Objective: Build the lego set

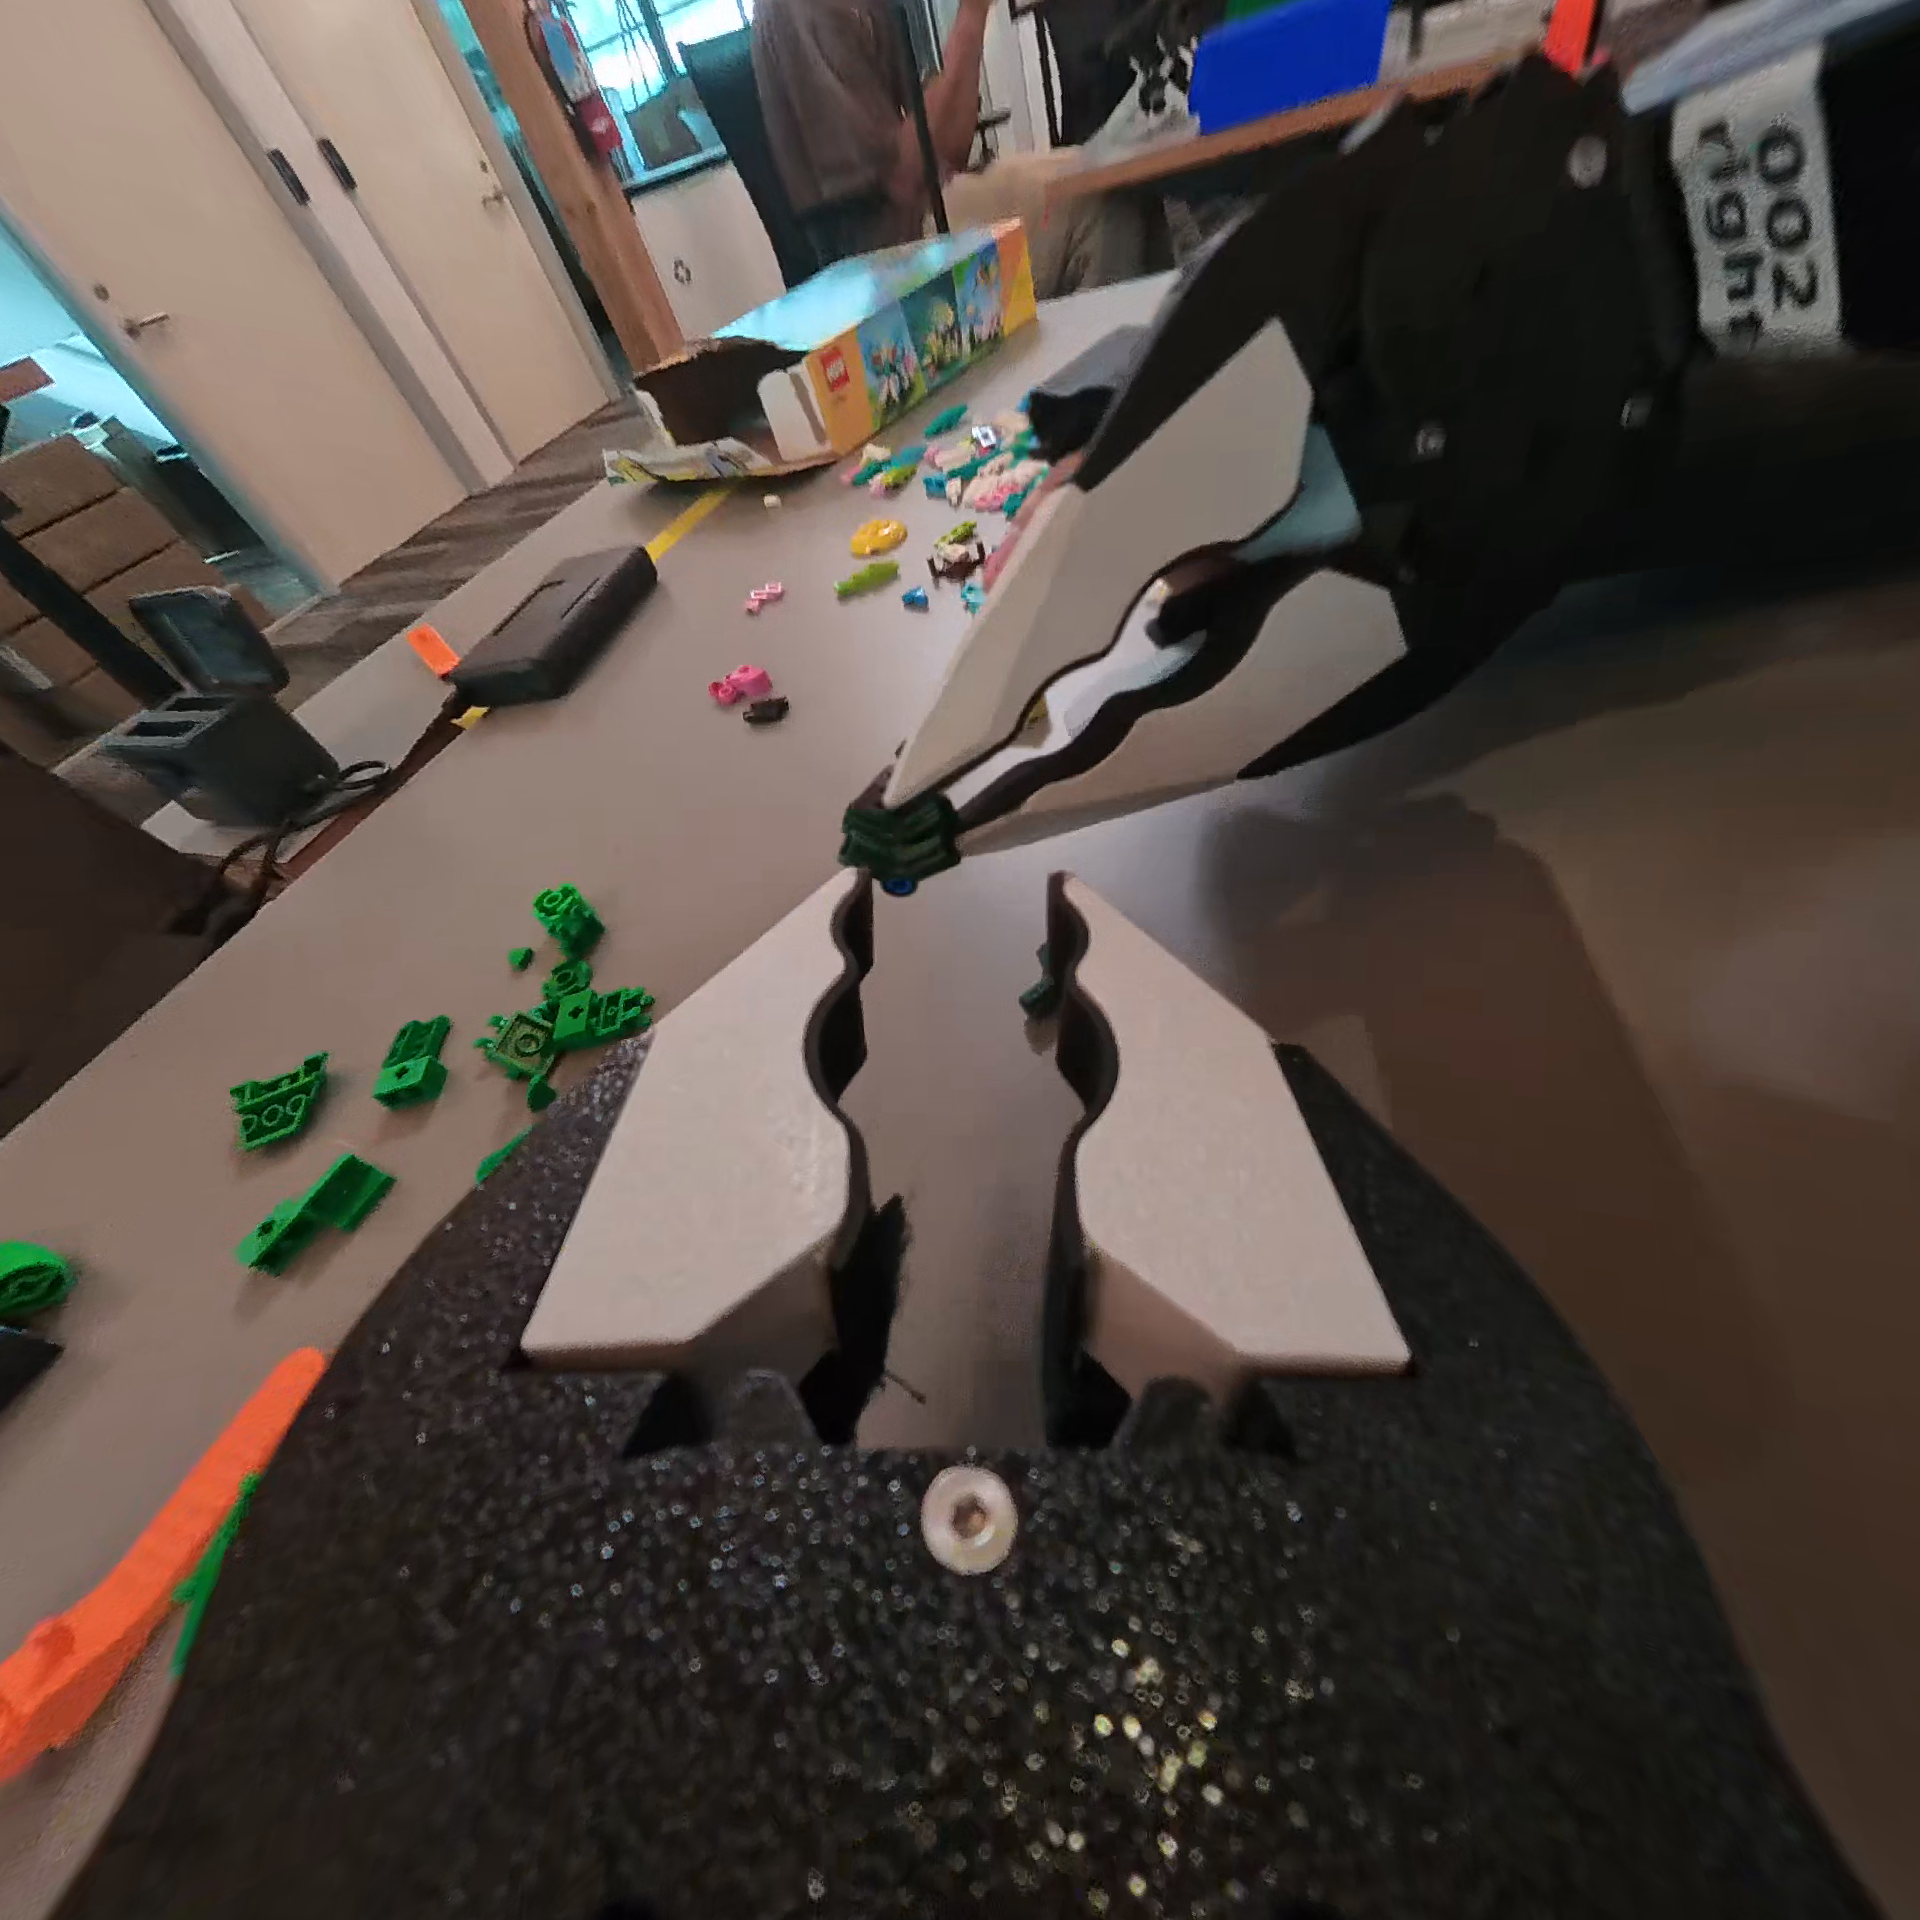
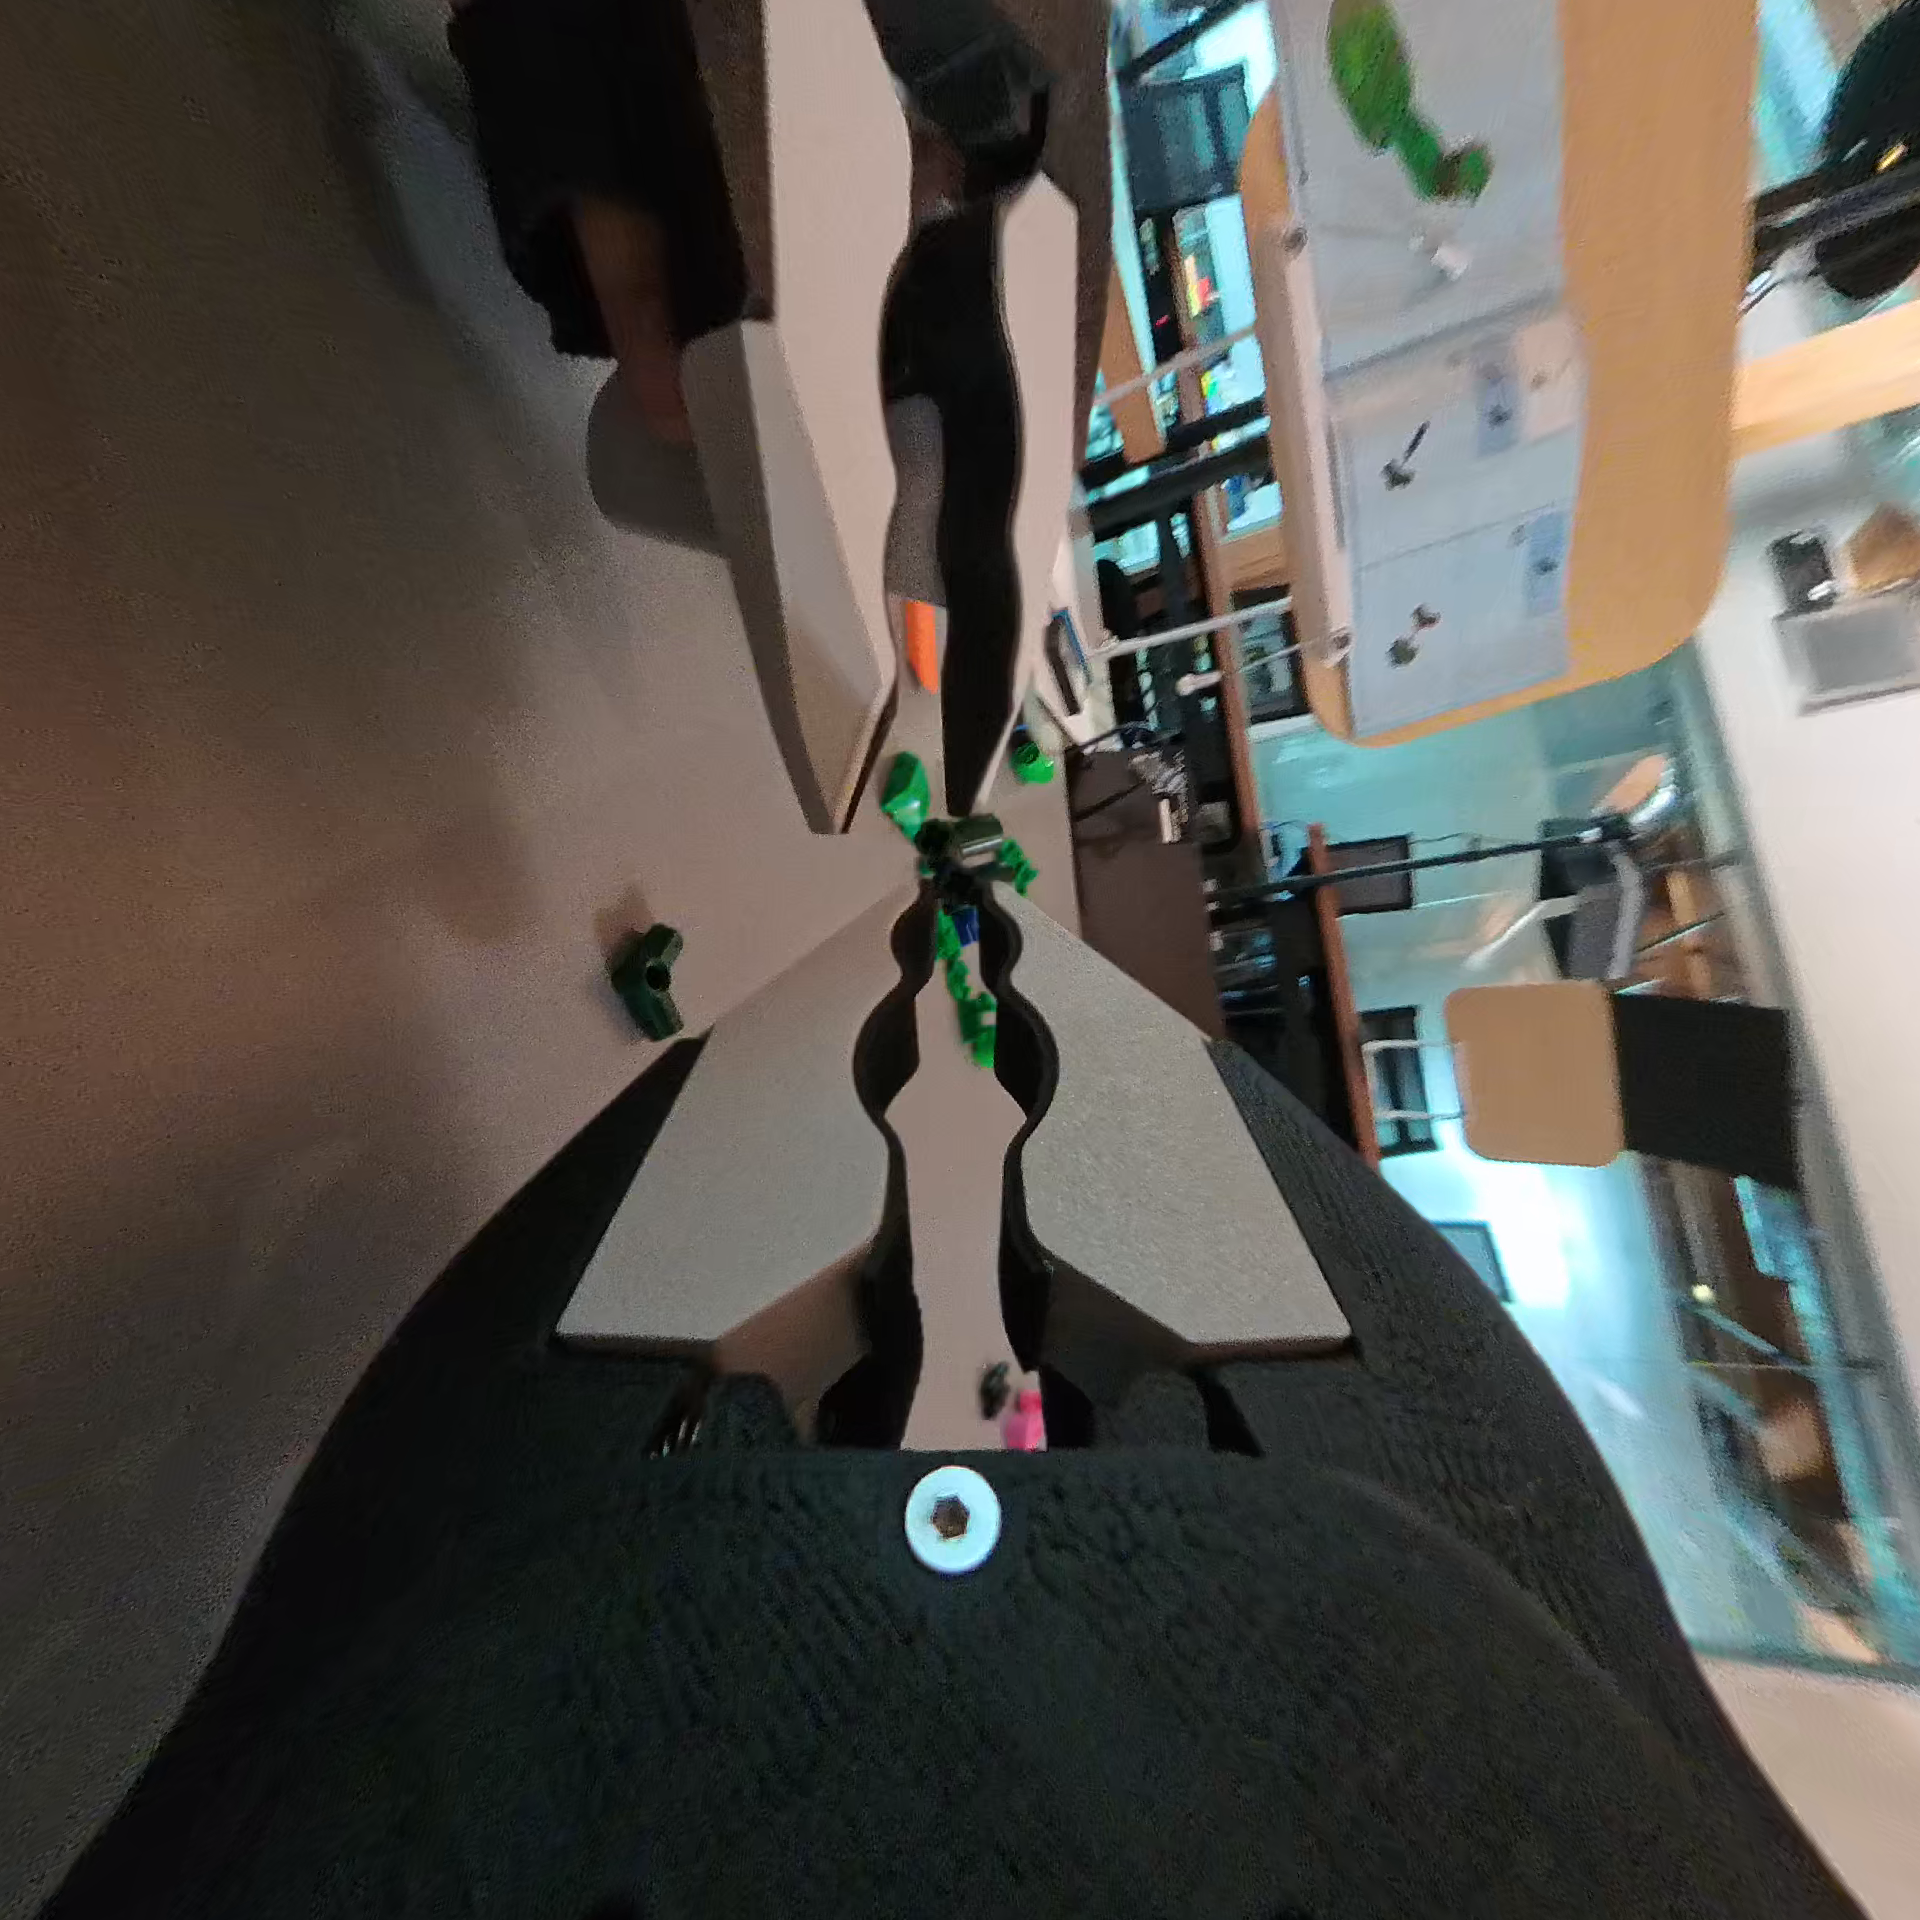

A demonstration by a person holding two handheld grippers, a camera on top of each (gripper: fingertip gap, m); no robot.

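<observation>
2 grippers meet tip to tip over the grey table (image 1: 727, 790). From the left wrist view, the right gripper (image 1: 914, 805) reaches in from the upper right, its jaws pinched on a dark green stack (image 1: 900, 834) of lego pieces, with a small blue piece (image 1: 898, 885) showing just under the stack. The left gripper (image 1: 961, 899) sits just below, jaws set narrowly apart and holding nothing; its left fingertip (image 1: 850, 896) is right beside the blue piece. A small dark green piece (image 1: 1037, 995) lies on the table beside the inner edge of the left gripper's right finger. Loose bright green pieces (image 1: 540, 1023) are scattered on the table to the left, pink and teal pieces (image 1: 966, 468) lie farther back near the torn lego box (image 1: 831, 364), and a black case (image 1: 556, 639) rests between the 2 groups. A person (image 1: 842, 114) stands beyond the table. In the right wrist view, rolled sideways and blurred, the right gripper (image 2: 951, 899) has its tips closed on the dark green stack (image 2: 961, 847), the left gripper (image 2: 904, 805) comes down from above, and a single dark green piece (image 2: 646, 982) lies apart on the table.
</observation>
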